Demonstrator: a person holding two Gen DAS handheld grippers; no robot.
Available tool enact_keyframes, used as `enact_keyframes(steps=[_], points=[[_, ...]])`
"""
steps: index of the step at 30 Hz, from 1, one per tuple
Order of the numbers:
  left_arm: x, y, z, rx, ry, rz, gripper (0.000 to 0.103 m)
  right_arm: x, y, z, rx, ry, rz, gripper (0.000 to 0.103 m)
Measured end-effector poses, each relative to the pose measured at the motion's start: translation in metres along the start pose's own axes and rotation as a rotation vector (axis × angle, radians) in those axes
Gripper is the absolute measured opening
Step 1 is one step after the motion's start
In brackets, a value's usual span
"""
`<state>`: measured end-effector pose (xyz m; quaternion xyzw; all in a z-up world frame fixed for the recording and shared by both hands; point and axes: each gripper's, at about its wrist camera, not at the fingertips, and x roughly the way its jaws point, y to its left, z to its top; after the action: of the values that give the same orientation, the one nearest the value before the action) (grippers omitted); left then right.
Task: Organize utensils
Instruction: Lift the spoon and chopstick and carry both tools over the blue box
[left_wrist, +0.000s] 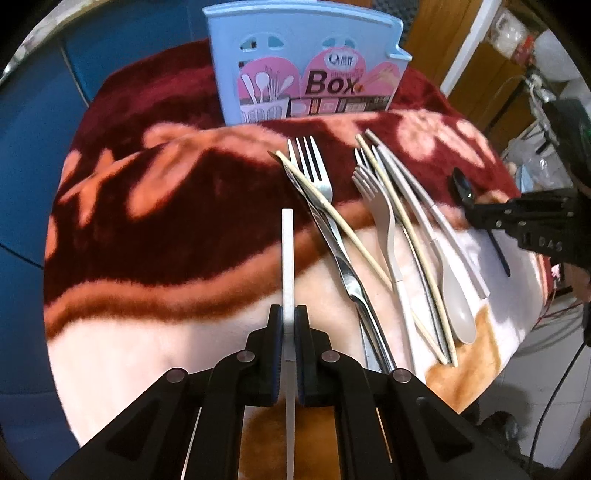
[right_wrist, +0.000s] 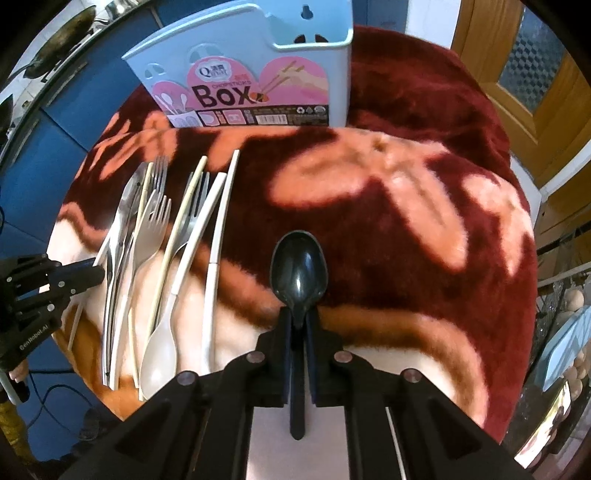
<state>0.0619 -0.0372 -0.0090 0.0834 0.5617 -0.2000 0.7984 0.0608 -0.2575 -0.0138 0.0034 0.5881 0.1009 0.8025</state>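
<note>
A plush red-and-peach blanket (left_wrist: 184, 206) covers our tabletop, the blue chopsticks box (left_wrist: 306, 59) upright at twelve o'clock. Our left gripper (left_wrist: 289, 325) jaws pinch a white chopstick (left_wrist: 287, 258); our right gripper (right_wrist: 298, 321) jaws clamp a glossy black spoon (right_wrist: 299, 269). Remaining utensils (left_wrist: 388, 240) lie side by side at two o'clock of the left gripper.

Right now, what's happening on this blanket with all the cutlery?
A person is sorting utensils with two handheld grippers. The left gripper is shut on a white stick, and the right gripper is shut on a black spoon. More forks and chopsticks lie on the blanket. The blue box stands behind them.
</note>
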Motion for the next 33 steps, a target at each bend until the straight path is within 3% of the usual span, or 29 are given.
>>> enact_keyframes(steps=[6,12,20,33], points=[[-0.027,0.006,-0.01,-0.024,-0.178,0.019,0.005,-0.021,0.002,-0.018,0.024,-0.162,0.07,0.008],[-0.052,0.007,-0.007,-0.054,-0.305,0.025,0.005,-0.043,0.011,-0.027,0.021,-0.298,0.117,0.008],[-0.067,0.007,0.005,-0.082,-0.401,0.007,0.005,-0.067,0.02,-0.017,0.043,-0.451,0.175,0.008],[-0.095,0.013,0.049,-0.118,-0.583,-0.015,0.005,-0.085,0.015,0.012,0.058,-0.605,0.194,0.008]])
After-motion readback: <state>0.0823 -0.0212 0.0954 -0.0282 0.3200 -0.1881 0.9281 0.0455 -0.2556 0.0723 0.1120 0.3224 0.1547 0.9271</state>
